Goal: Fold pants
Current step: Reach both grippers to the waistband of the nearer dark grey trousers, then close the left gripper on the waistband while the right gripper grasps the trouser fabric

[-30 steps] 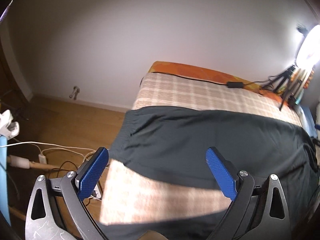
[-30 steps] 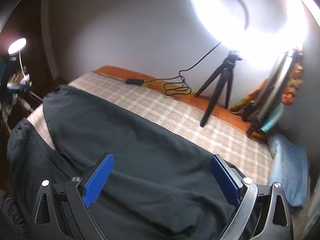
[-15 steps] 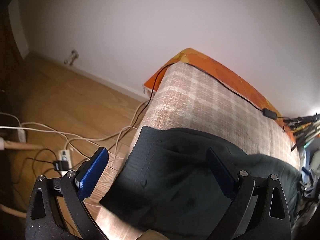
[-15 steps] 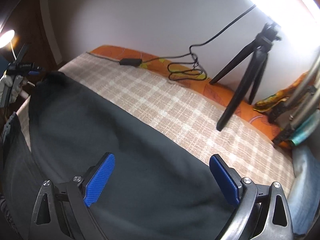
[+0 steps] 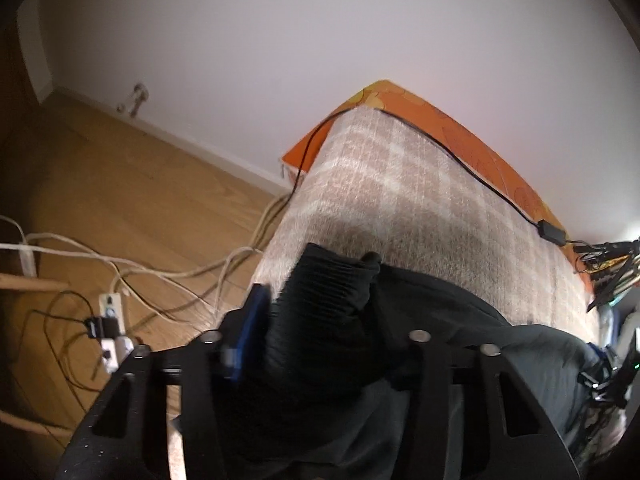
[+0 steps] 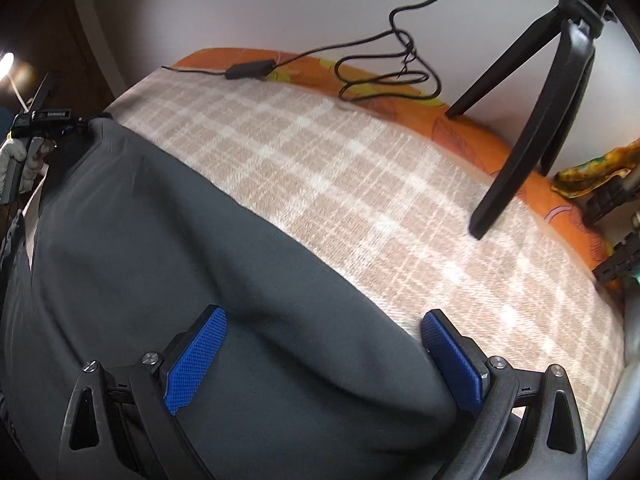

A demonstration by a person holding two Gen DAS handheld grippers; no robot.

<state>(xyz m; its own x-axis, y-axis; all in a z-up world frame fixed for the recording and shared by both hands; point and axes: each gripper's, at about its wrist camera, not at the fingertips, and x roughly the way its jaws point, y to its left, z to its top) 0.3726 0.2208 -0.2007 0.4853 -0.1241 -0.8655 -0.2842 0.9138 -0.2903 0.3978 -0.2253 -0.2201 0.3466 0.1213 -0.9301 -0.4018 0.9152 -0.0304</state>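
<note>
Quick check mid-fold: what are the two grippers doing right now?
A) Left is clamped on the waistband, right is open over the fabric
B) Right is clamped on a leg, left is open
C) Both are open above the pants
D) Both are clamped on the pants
A: the left gripper has bunched ribbed waistband of the pants between its fingers, while the right gripper has its blue pads wide apart over flat fabric.

Dark matt smooth cloth pants [image 6: 168, 240], ribbed waistband; beige checked woven fuzzy blanket [image 6: 360, 184]; blue knurled plastic pads [image 6: 196, 360]; glossy wood plank floor [image 5: 120, 200].
</note>
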